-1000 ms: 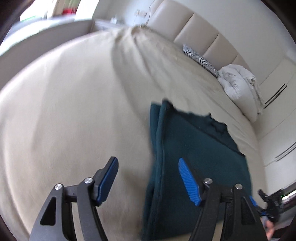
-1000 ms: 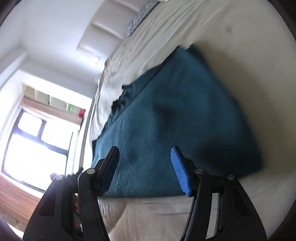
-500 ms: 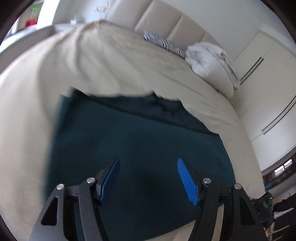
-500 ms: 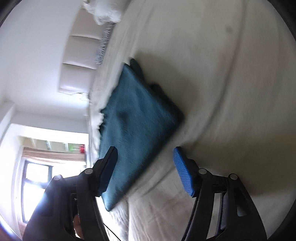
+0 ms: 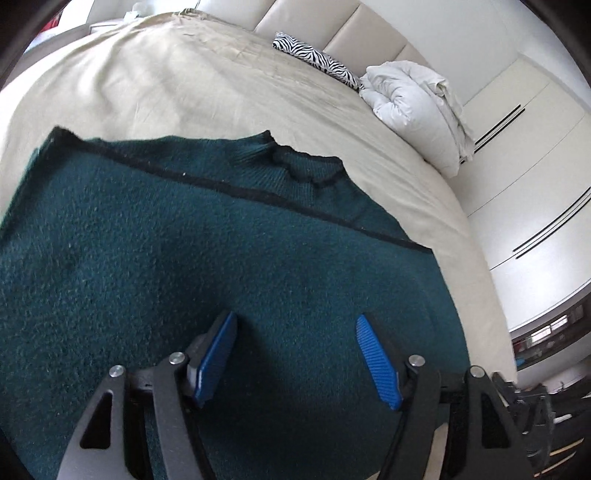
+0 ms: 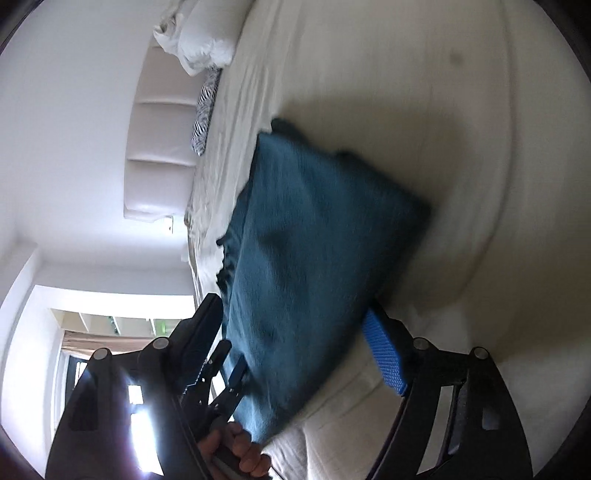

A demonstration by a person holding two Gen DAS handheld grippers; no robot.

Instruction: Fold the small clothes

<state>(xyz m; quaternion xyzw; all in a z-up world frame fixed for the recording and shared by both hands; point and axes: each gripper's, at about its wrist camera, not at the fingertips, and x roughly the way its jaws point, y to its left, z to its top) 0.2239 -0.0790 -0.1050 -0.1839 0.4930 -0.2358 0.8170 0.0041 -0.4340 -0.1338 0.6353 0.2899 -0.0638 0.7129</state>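
Note:
A dark teal knitted sweater (image 5: pixel 221 240) lies folded flat on the beige bed (image 5: pixel 166 81), its collar on the far side. My left gripper (image 5: pixel 295 321) hovers over the sweater's near part, open, with nothing between its blue pads. In the right wrist view, which is rolled sideways, the sweater (image 6: pixel 314 229) fills the middle. My right gripper (image 6: pixel 291 310) straddles its near edge with the jaws opening; the pads do not press the cloth. The left gripper (image 6: pixel 218 369) and the hand holding it (image 6: pixel 240 450) show at the sweater's other corner.
A zebra-print pillow (image 5: pixel 317 61) and a bundled white duvet (image 5: pixel 413 99) lie at the padded headboard (image 5: pixel 332 26). White wardrobe doors (image 5: pixel 535 166) stand along the right. A bright window (image 6: pixel 37 350) is beyond the bed's far side.
My left gripper has swept from the sweater's left edge to above its middle. The right gripper has rolled and its jaws have spread wider, with the sweater's edge now between them.

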